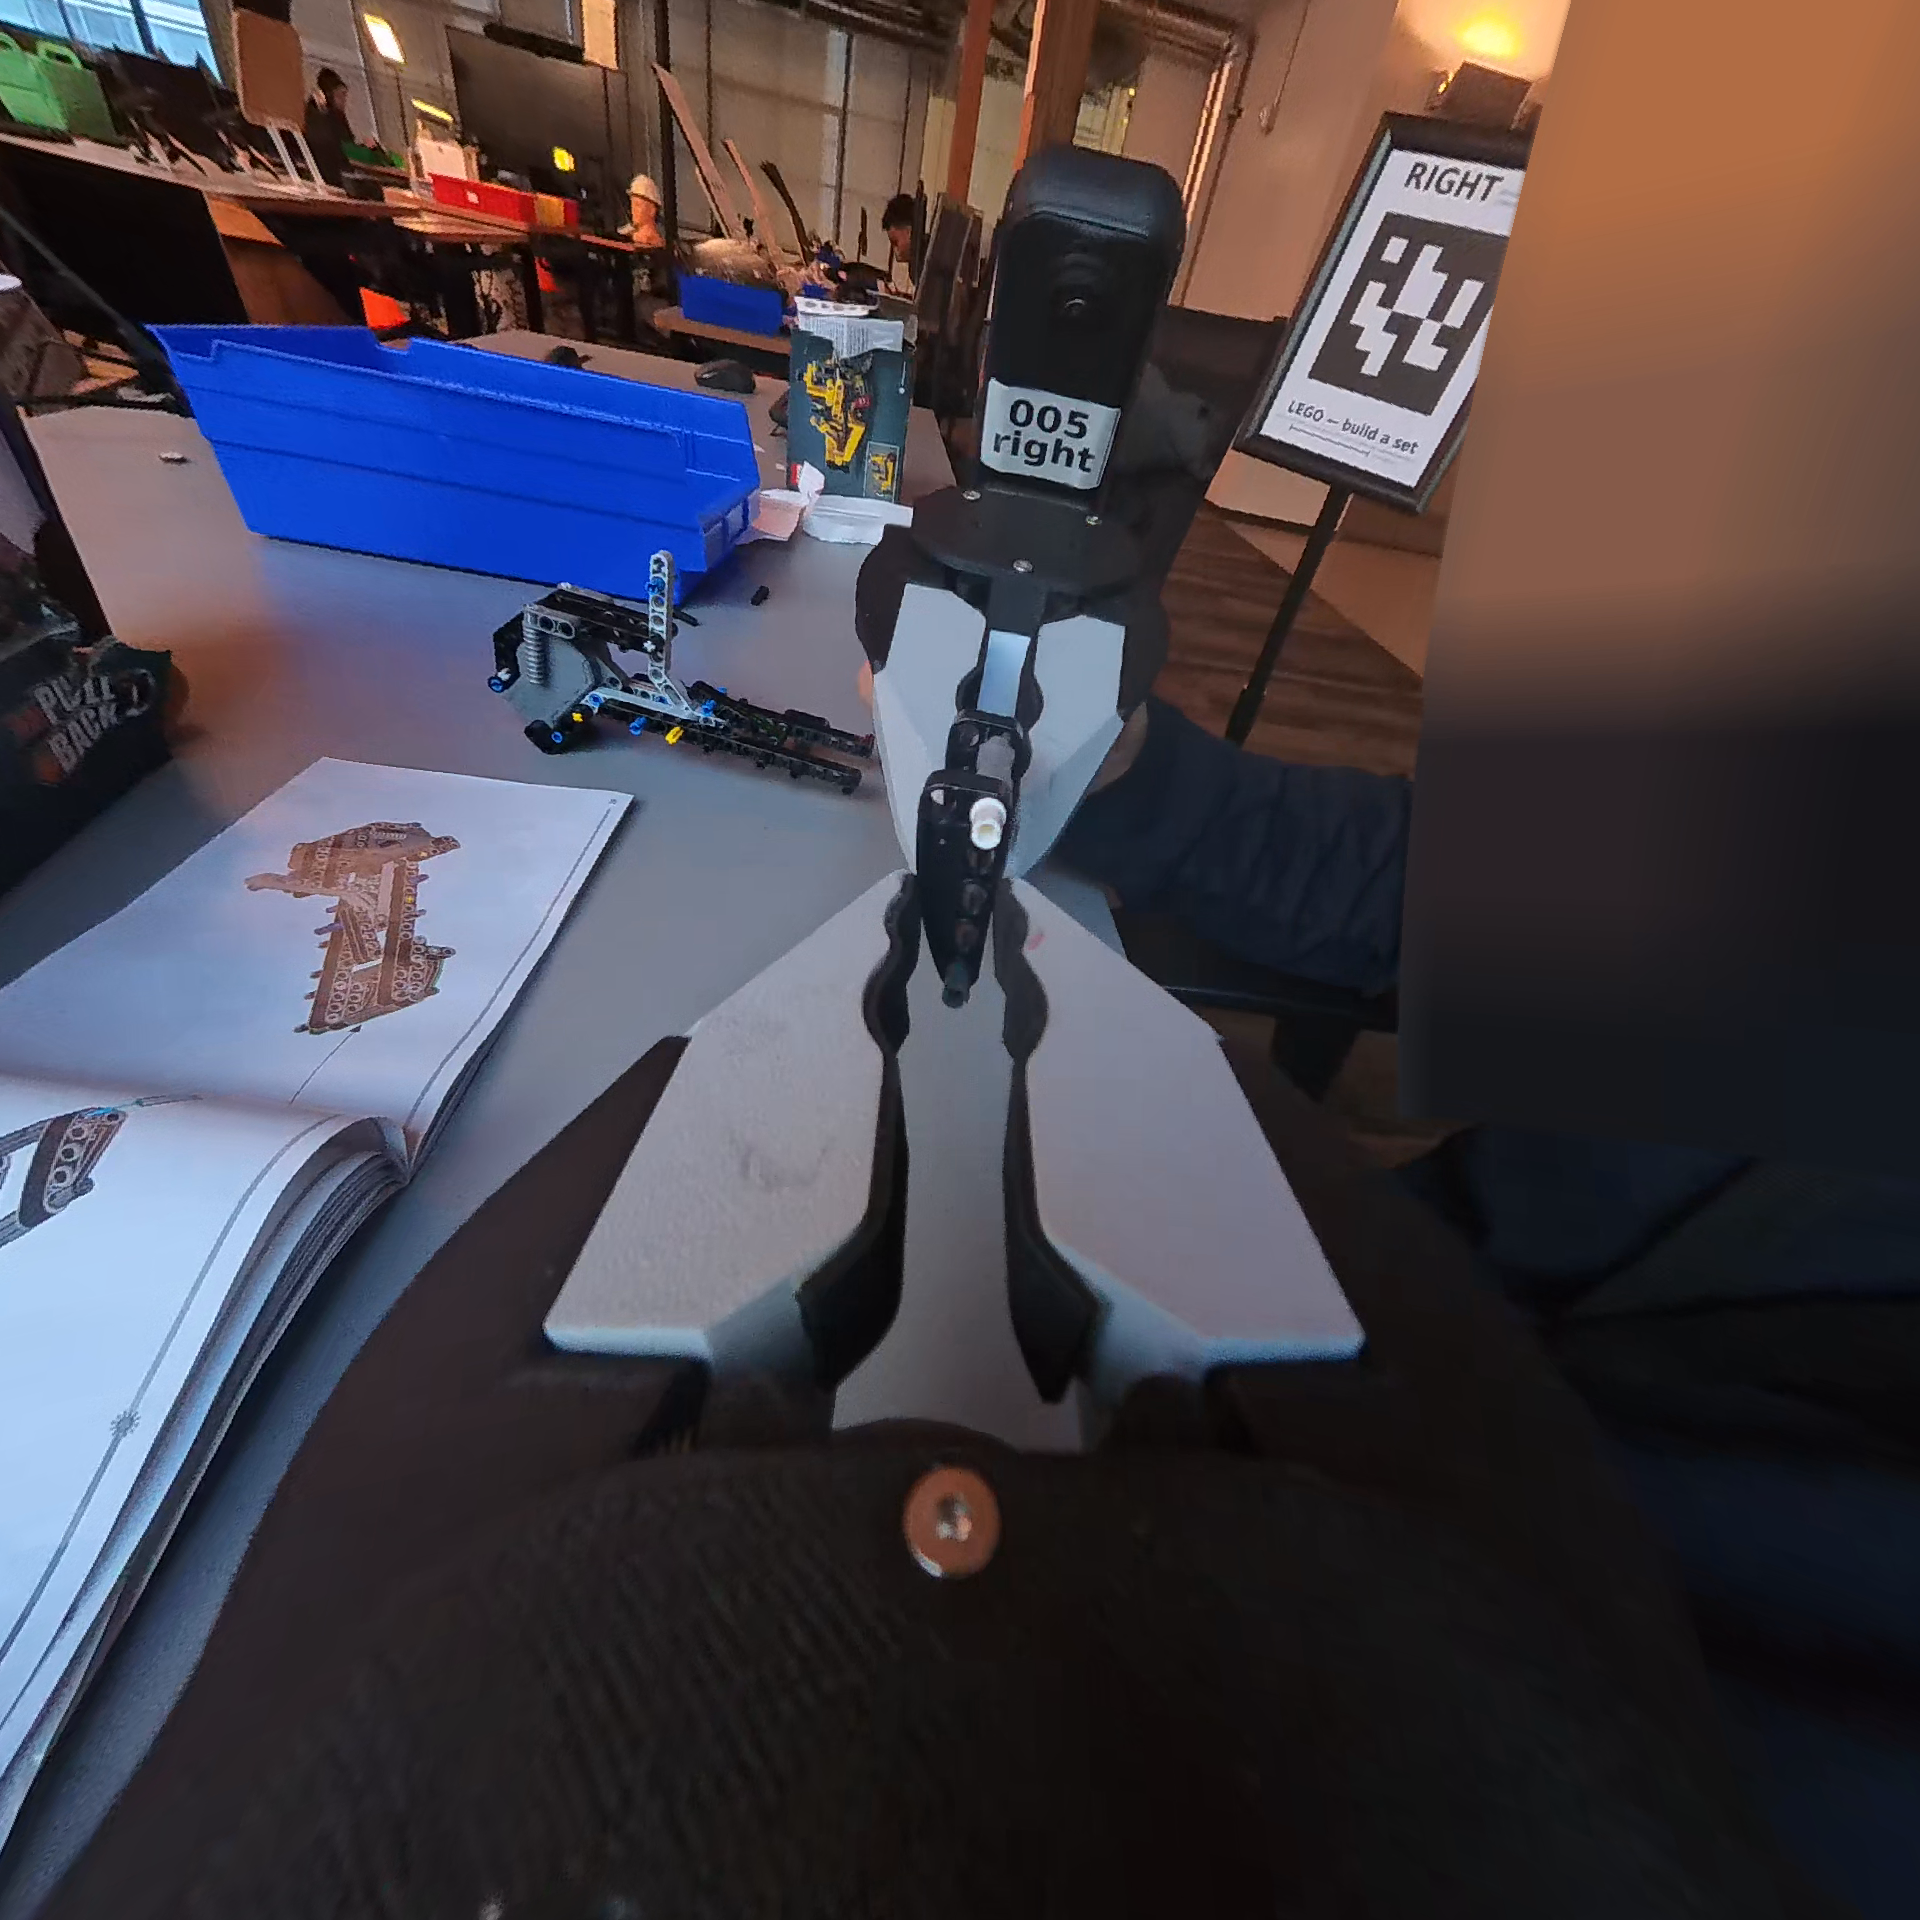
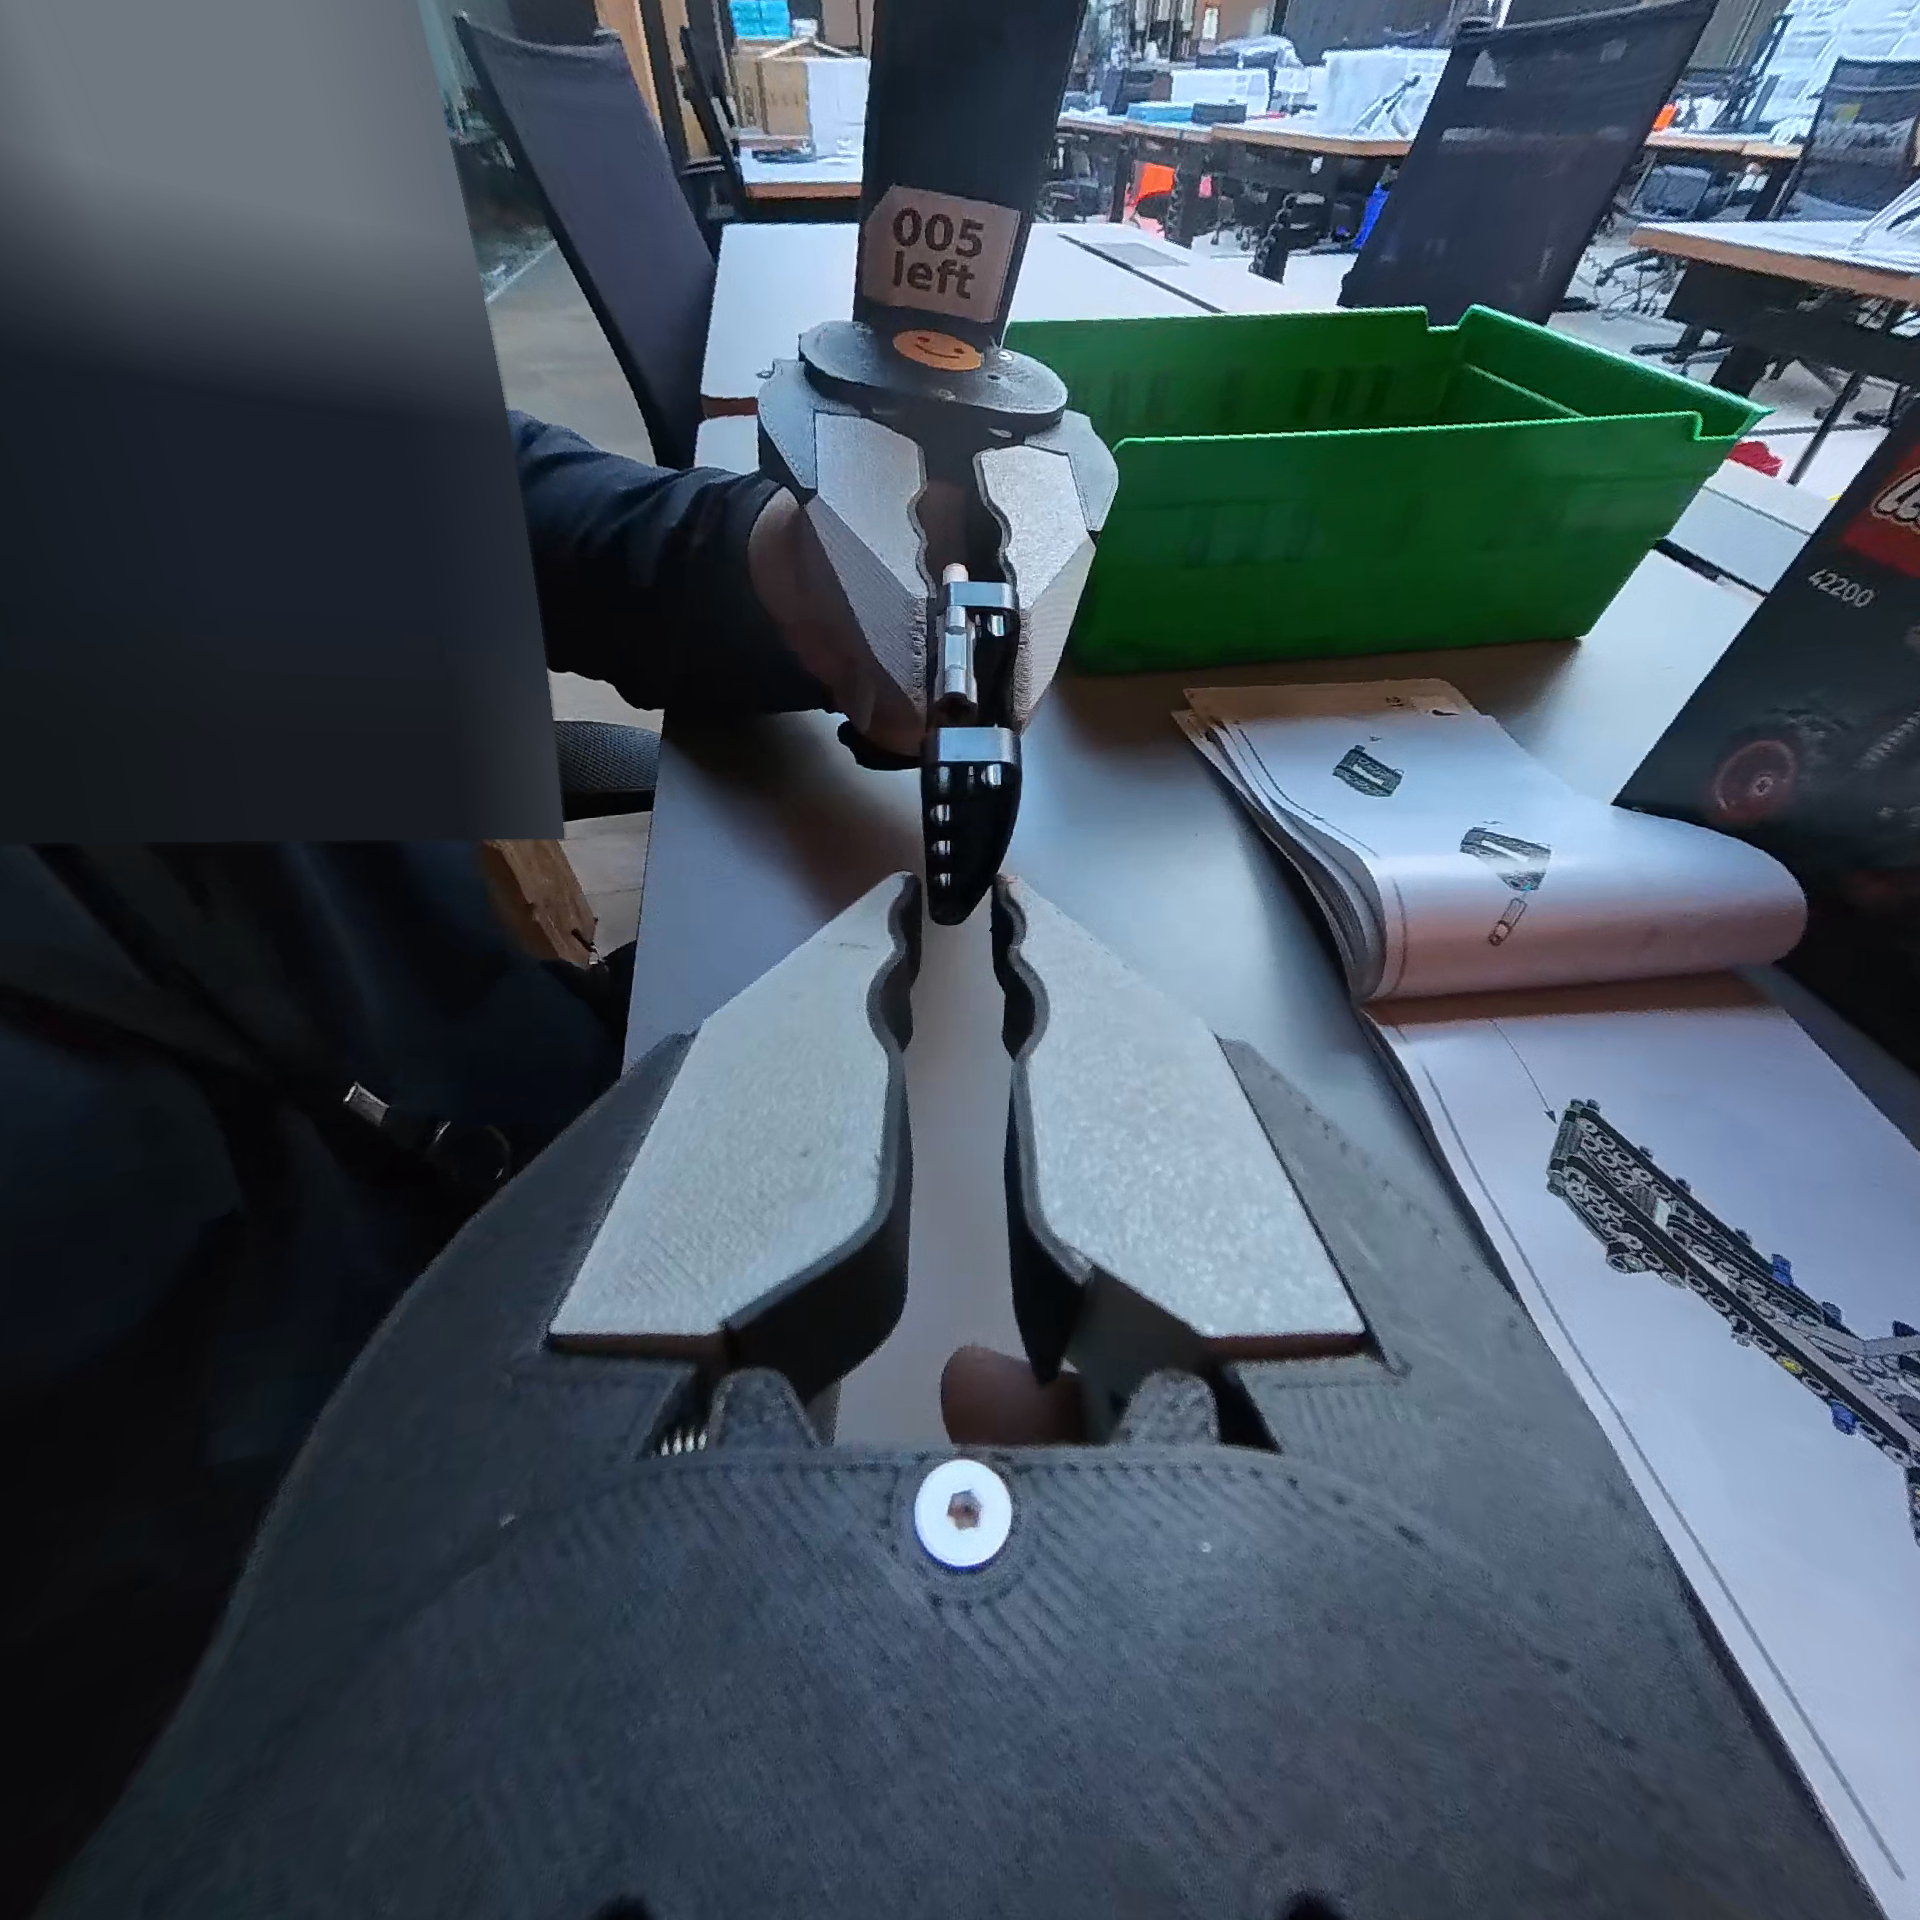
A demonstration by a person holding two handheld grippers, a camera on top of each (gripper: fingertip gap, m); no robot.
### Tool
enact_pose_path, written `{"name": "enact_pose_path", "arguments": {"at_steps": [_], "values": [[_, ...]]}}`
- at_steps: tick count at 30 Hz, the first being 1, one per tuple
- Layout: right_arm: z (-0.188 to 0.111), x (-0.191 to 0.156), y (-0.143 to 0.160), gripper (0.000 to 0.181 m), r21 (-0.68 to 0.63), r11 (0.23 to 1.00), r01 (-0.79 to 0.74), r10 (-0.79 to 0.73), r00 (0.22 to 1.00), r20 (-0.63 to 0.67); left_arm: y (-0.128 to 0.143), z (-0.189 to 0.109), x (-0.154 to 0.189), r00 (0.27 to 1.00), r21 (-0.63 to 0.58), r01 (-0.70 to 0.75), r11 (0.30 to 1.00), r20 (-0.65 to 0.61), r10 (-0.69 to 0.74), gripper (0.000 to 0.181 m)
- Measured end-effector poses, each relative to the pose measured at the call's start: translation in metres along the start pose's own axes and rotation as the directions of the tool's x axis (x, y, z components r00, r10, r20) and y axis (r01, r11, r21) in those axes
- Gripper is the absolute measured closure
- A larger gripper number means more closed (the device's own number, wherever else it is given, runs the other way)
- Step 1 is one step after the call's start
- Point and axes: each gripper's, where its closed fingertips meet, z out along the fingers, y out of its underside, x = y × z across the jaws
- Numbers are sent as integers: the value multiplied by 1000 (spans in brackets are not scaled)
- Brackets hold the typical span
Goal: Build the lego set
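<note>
My left gripper (image 1: 954, 920) is shut on a black beam with holes (image 1: 951, 883) that carries a white pin (image 1: 987, 826). My right gripper (image 2: 956, 899) is shut on another black beam with holes (image 2: 966, 821). The two grippers face each other tip to tip above the table's near edge, and the two beams meet end to end; I cannot tell if they are joined. The right gripper (image 1: 977, 790) and its beam (image 1: 987, 743) show in the left wrist view. The left gripper (image 2: 971, 707) and its piece (image 2: 977, 634) show in the right wrist view.
A partly built black and grey model (image 1: 665, 686) lies on the grey table (image 1: 727, 883) in front of a blue bin (image 1: 468, 457). An open instruction booklet (image 1: 312, 987) (image 2: 1558, 1143) lies beside the grippers. A green bin (image 2: 1351, 499), a set box (image 2: 1818, 675) and a sign on a stand (image 1: 1382, 312) stand around. Only a small space, under 4 cm, lies between the two pairs of fingers.
</note>
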Motion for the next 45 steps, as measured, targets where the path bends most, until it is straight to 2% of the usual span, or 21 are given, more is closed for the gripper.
{"name": "enact_pose_path", "arguments": {"at_steps": [9,14,17,20,24,26,28,34,38,40,45], "values": [[-4,2,1,174,-1,1000,16,-16,1000,-17,-1,4,-1,1000,35,-9,999,29,8,171],[-7,0,-4,174,47,999,-8,7,1000,21,-2,4,0,996,61,90,994,-31,-89,171],[-6,1,-2,174,41,999,-4,3,1000,15,0,4,-2,999,33,52,998,-4,-52,171],[-7,0,-3,174,47,999,-8,7,1000,25,2,4,-4,999,0,3,1000,36,-3,162],[-6,-1,-5,174,56,998,5,-6,1000,19,11,7,-1,1000,-60,10,998,13,-10,151],[-6,-3,-6,174,58,998,10,-11,1000,28,13,8,2,1000,-73,12,997,-5,-12,154],[-3,-4,-3,174,39,999,21,-23,999,28,12,8,5,1000,-63,-11,998,-17,10,172],[-3,-5,-7,174,53,998,35,-36,999,16,11,7,6,999,-50,8,999,-34,-10,172],[-3,-6,-8,174,56,997,47,-48,999,13,15,10,7,1000,-76,1,997,-30,-3,164],[-2,-8,-8,174,56,997,46,-48,999,24,15,10,10,999,-74,-7,997,-45,4,173],[0,-9,-9,174,54,997,57,-58,998,15,12,8,12,998,-51,-25,998,-55,22,173]]}}
